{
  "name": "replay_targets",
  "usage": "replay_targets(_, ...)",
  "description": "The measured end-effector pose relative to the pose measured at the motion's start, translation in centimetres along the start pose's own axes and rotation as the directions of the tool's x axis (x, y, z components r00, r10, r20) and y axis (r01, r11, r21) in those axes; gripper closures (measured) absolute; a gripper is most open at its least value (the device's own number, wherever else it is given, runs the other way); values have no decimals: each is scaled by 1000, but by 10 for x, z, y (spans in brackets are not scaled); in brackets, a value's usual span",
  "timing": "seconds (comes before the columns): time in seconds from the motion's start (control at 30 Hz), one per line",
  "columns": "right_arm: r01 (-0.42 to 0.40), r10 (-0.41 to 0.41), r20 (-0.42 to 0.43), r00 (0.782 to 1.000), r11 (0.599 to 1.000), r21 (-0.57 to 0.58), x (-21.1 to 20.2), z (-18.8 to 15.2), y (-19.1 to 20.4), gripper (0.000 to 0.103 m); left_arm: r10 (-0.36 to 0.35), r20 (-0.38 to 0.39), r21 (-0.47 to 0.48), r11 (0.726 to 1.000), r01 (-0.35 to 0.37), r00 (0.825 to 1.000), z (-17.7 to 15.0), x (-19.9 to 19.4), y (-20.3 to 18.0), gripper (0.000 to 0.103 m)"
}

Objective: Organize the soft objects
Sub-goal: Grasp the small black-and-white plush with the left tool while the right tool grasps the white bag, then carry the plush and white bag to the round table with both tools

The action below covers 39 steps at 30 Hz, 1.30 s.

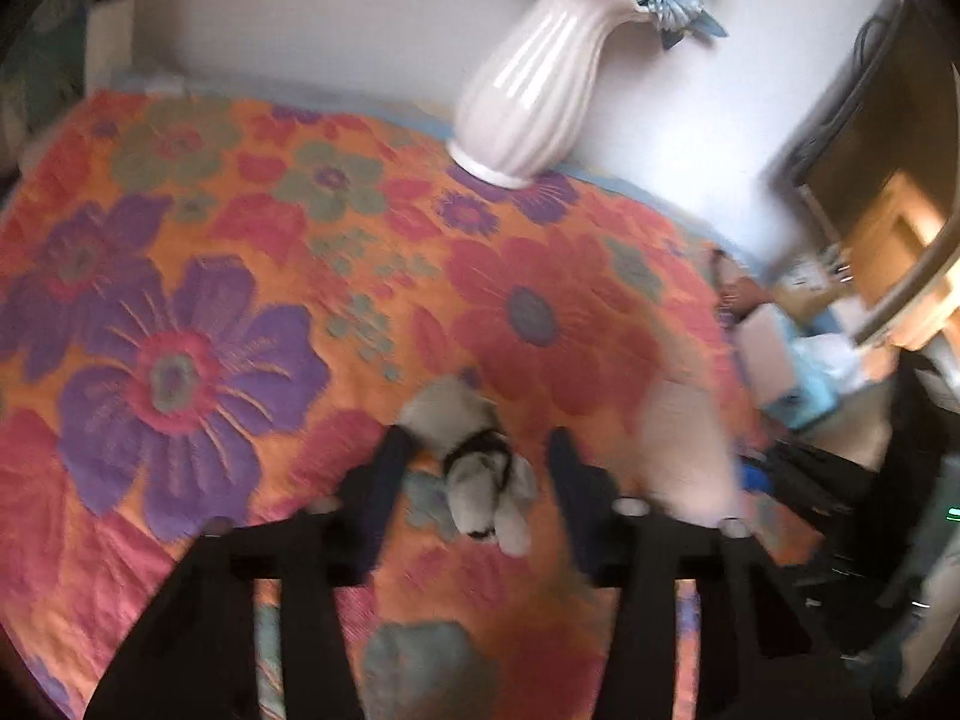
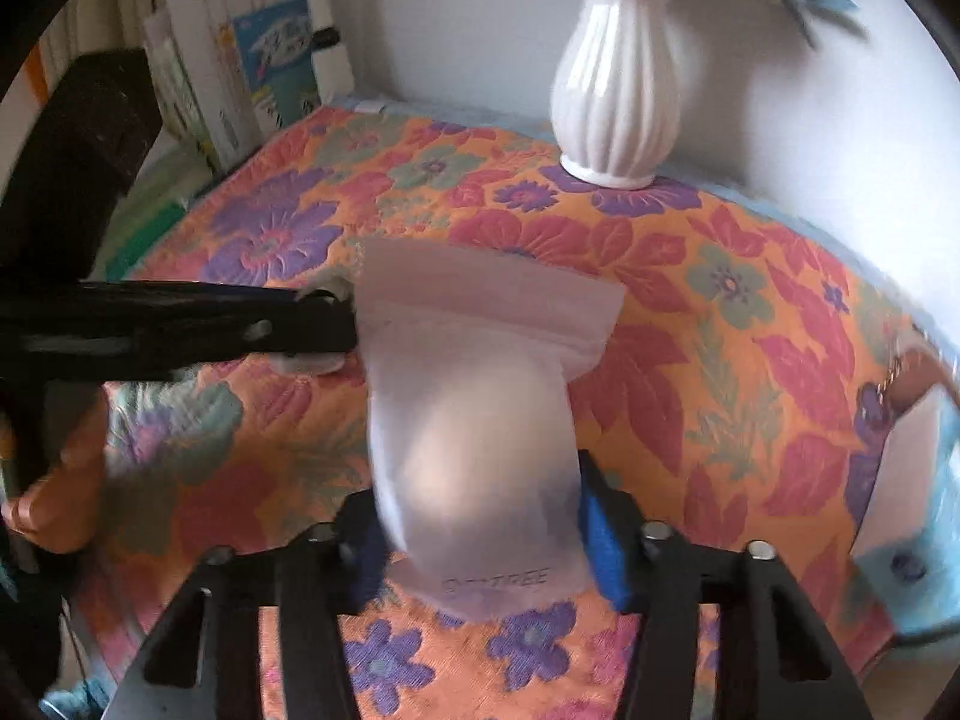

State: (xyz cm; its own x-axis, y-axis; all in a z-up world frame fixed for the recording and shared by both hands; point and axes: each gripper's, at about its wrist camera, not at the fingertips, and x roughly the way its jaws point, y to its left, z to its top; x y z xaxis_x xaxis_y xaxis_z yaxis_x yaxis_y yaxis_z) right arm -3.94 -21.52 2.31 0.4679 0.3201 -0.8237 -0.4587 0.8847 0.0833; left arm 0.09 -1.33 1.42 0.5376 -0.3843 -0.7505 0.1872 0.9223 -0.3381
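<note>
The step in hand seems to be the packing of a soft toy into a bag. The left tool (image 1: 480,456) has a small grey and white plush toy (image 1: 474,474) between its two fingers. The jaws stand narrow, and in the right wrist view bits of the toy stick out above and below the tip of this tool, so I judge that it pinches the toy. The picture is blurred, however, and on one side the contact is not sharp. The toy is over the flowered cloth (image 1: 180,360) that covers the worktop, just beside the upper edge of the bag.

The right tool (image 2: 480,516) is closed on a white, half-transparent bag (image 2: 474,420). Its blue pads press the lower part of the bag from both sides, and the bag rises from them with its folded top end pointing away, toward the white vase (image 2: 612,90) with blue flowers at the back of the worktop. Something pale and round seems to be already inside the bag, but I cannot tell what it is.

The toy is at the side of the bag's top, not yet in it. I cannot see if the mouth is open. The next move calls for the mouth turned toward the left tool and kept wide, then the toy pushed well inside before release. The vase is well apart and should not disturb.
</note>
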Motion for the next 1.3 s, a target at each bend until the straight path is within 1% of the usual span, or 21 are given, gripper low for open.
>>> replay_targets(0.03,3,-3,10,1000,1000,12,-2,-3,2,58,28,12,17,999,-28,1000,-1,2,-2,73)
replay_targets(0.07,-2,1,20,1000,1000,31,-6,-6,3,61,37,19,25,999,-38,999,-1,2,-5,79)
replay_targets(0.1,-2,1,25,1000,999,43,-7,-7,6,62,38,22,35,999,-38,999,-1,2,-7,81)
replay_targets(0.17,11,-14,36,999,998,69,-15,-14,9,63,36,33,48,998,-38,999,-4,0,-9,81)
replay_targets(0.27,94,-99,55,994,991,97,-26,-22,14,63,-44,60,49,998,41,997,-10,-11,-8,81)
replay_targets(0.33,107,-114,57,992,988,113,-29,-28,13,56,-66,61,46,997,63,996,-11,-11,-8,81)
replay_targets(0.37,92,-99,49,994,987,132,-28,-31,11,40,-71,48,42,997,69,996,-12,-8,-7,81)
replay_targets(0.4,80,-87,40,995,985,155,-26,-34,7,31,-77,31,38,996,76,997,-12,-5,-6,81)
replay_targets(0.43,84,-90,33,995,983,165,-25,-35,6,31,-83,11,33,996,82,996,-11,-1,-5,81)
replay_targets(0.5,76,-84,46,995,984,162,-26,-34,5,27,-88,15,34,996,88,996,-12,-2,-5,80)
replay_targets(0.63,76,-84,44,996,984,161,-25,-35,5,25,-47,30,60,997,46,998,-16,-3,-10,79)
replay_targets(0.73,91,-98,38,994,983,157,-24,-35,8,24,-16,35,84,996,13,999,-17,0,-15,73)
replay_targets(0.77,94,-100,29,995,983,155,-23,-34,8,24,-10,38,91,996,7,999,-17,0,-16,67)
replay_targets(0.87,98,-101,15,995,983,158,-20,-26,9,23,15,41,104,994,-19,999,-18,1,-19,67)
replay_targets(0.97,55,-67,52,996,979,198,-19,-19,7,23,23,41,113,993,-27,999,-18,1,-20,67)
replay_targets(1.03,73,-85,52,995,978,197,-14,-19,9,23,29,45,117,993,-34,999,-18,1,-20,67)
replay_targets(1.07,78,-88,46,995,980,186,-13,-19,12,24,32,47,120,992,-38,998,-18,1,-21,67)
replay_targets(1.13,80,-91,73,993,986,146,-16,-20,20,45,38,53,132,990,-44,998,-18,0,-23,74)
replay_targets(1.17,81,-92,84,992,988,129,-18,-21,23,52,37,53,139,989,-44,998,-18,1,-24,79)
replay_targets(1.2,99,-109,92,990,989,109,-19,-22,28,58,38,54,144,988,-45,998,-18,0,-25,79)
replay_targets(1.3,156,-164,105,981,984,83,-20,-23,35,60,3,74,160,987,-15,997,-19,-6,-28,80)
